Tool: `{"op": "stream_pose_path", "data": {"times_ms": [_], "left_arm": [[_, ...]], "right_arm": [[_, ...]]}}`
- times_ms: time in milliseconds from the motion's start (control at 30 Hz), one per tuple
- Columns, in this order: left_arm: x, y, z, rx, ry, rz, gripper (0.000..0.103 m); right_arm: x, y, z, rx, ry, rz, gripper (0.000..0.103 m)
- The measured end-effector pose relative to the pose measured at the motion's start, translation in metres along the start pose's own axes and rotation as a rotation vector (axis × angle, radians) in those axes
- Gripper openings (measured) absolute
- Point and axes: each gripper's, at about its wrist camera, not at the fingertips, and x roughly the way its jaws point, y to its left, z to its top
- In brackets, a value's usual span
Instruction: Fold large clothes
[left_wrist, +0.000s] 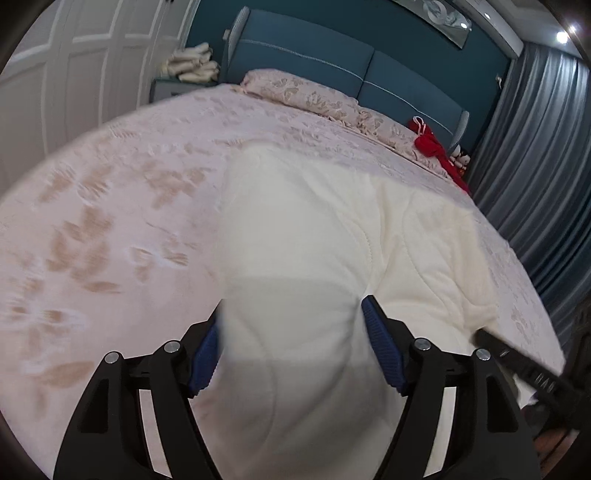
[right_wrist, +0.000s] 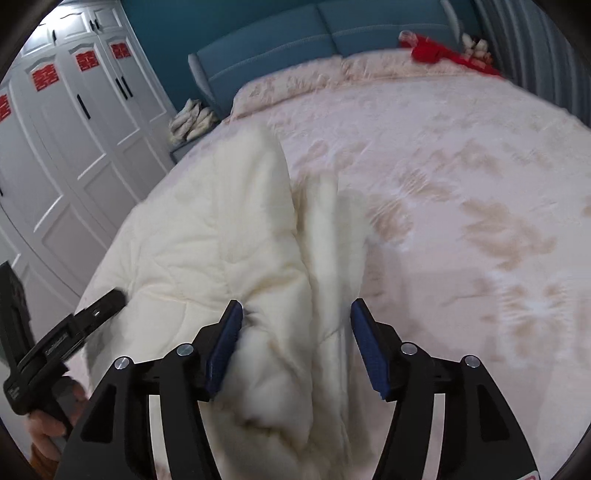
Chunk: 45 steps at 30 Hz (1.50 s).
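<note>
A thick cream quilted garment (left_wrist: 314, 221) lies on the pink patterned bed (left_wrist: 110, 229). In the left wrist view its near part bulges up blurred between the blue pads of my left gripper (left_wrist: 293, 306), whose jaws stand wide and do not pinch it. In the right wrist view the same cream garment (right_wrist: 207, 221) forms a raised fold running between the jaws of my right gripper (right_wrist: 295, 303). Its left pad (right_wrist: 225, 343) touches the cloth and the right pad stands apart from it. The left gripper's black body (right_wrist: 92, 310), held by a hand (right_wrist: 44, 424), is at the lower left.
Pink pillows (left_wrist: 314, 96) lie against a blue headboard (left_wrist: 332, 55), with a red item (left_wrist: 432, 142) beside them. White wardrobe doors (right_wrist: 74, 129) stand left of the bed. A stack of folded cloths (left_wrist: 192, 62) sits on a nightstand. Grey curtains (left_wrist: 535, 166) hang on the right.
</note>
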Motion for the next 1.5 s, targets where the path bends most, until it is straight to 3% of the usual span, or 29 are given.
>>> {"op": "stream_pose_path", "data": {"times_ms": [133,233,367,533,567,600,700,900,1500], "left_arm": [[-0.058,-0.015,-0.002,0.107,-0.014,0.069,0.069],[-0.076,-0.023,-0.016,0.151,0.056,0.100,0.069],[-0.076,-0.029,-0.052,0.187,0.155,0.116,0.069],[-0.050,-0.018,-0.089,0.221,0.234,0.229,0.069],[-0.047,-0.015,-0.090,0.217,0.235,0.249,0.068],[-0.043,-0.011,-0.090,0.207,0.239,0.261,0.069],[-0.034,0.000,-0.082,0.166,0.253,0.260,0.069],[-0.027,-0.003,-0.077,0.147,0.268,0.276,0.069],[0.007,0.003,-0.084,0.056,0.305,0.288,0.073]], "right_arm": [[-0.062,0.006,-0.001,-0.105,-0.082,-0.034,0.059],[-0.086,0.019,-0.010,-0.158,-0.064,-0.014,0.044],[-0.075,0.032,-0.021,-0.212,-0.001,-0.016,0.038],[-0.046,0.018,-0.034,-0.165,0.092,-0.058,0.038],[-0.042,0.015,-0.036,-0.150,0.101,-0.057,0.035],[-0.038,0.012,-0.037,-0.131,0.113,-0.047,0.020],[-0.033,0.012,-0.041,-0.123,0.126,-0.043,0.012],[-0.030,0.020,-0.054,-0.172,0.129,-0.122,0.010],[0.016,0.017,-0.074,-0.185,0.157,-0.188,0.009]]}}
